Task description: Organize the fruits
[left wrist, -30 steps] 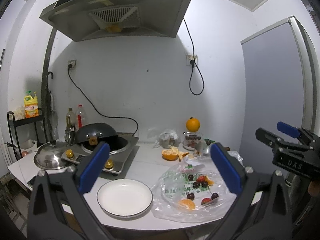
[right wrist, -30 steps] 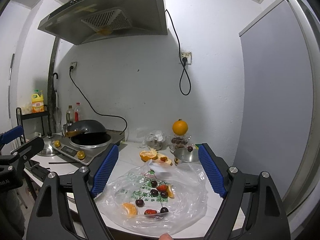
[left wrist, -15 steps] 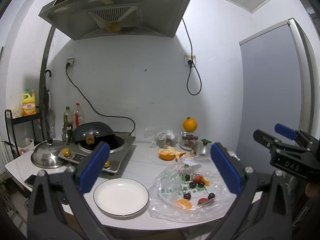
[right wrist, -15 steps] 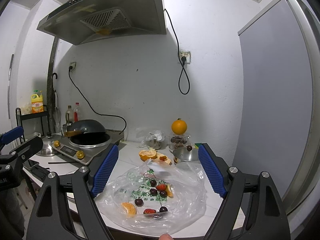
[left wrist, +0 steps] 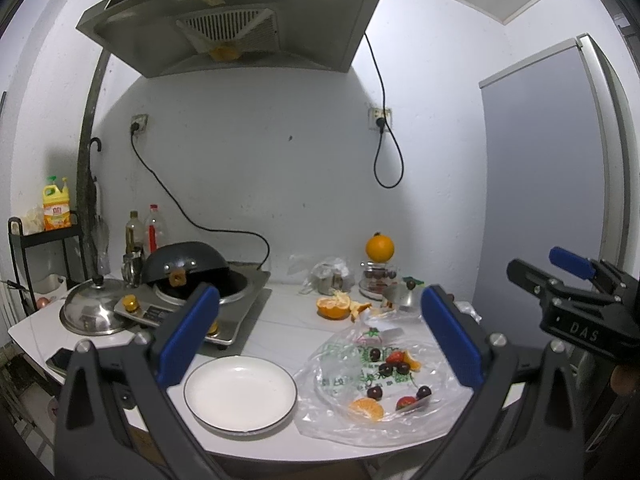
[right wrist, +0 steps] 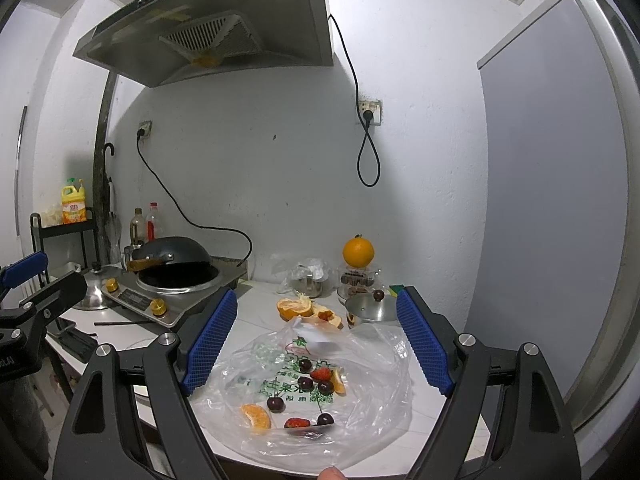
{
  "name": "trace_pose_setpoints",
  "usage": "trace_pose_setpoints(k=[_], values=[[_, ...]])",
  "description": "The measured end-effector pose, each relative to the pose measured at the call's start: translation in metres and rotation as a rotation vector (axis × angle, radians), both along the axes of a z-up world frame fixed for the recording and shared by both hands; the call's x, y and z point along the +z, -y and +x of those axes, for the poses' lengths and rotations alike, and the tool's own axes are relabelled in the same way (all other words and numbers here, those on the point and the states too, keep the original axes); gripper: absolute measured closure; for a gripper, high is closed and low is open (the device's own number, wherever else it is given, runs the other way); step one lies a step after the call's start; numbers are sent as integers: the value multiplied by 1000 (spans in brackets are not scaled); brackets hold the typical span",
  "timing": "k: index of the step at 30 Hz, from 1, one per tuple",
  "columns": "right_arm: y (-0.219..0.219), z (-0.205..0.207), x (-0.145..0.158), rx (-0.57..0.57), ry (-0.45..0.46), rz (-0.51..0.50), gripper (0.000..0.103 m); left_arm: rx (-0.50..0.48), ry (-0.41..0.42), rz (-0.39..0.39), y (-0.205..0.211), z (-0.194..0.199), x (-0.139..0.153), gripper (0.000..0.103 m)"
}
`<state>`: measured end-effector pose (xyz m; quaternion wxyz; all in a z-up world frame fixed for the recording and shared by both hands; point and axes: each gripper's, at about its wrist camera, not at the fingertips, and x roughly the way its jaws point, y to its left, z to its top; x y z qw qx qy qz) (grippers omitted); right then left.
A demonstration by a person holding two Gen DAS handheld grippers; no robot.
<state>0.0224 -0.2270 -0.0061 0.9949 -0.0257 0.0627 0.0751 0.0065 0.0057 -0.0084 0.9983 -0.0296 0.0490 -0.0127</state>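
Observation:
A clear plastic bag [left wrist: 424, 416] [right wrist: 372, 360] lies flat on the white counter with fruit on it: several dark cherries [right wrist: 306, 383], strawberries [right wrist: 321, 374] and tangerine segments [right wrist: 256, 416] [left wrist: 366, 408]. Left of the bag sits an empty white plate [left wrist: 240, 394]. My left gripper [left wrist: 318, 332] hangs open above the counter's front edge, over plate and bag. Over the bag, my right gripper [right wrist: 316, 344] is open too, with nothing between its fingers. The right gripper also shows at the right edge of the left wrist view [left wrist: 576, 300].
A peeled orange half [right wrist: 294, 307] and peel lie behind the bag. A whole orange [right wrist: 358, 252] tops a jar at the back. An induction cooker with a dark wok [right wrist: 172, 266], a steel lid [left wrist: 94, 312], bottles and a small steel pot [right wrist: 370, 312] crowd the back.
Both grippers have drifted slightly; the counter sits a little lower and farther left in the left wrist view. Nothing on the counter moved, and both grippers stay open.

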Motion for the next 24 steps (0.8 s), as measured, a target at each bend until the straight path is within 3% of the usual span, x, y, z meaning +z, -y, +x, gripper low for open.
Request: trace_pose_setpoints(k=[17,24], values=[[1,31,-5,13,0,-21,18,-1,-27,17,7,40,-8,1],[16,47,-14,34,-26,-56,18,-7,-89,20,13,68,-25,1]])
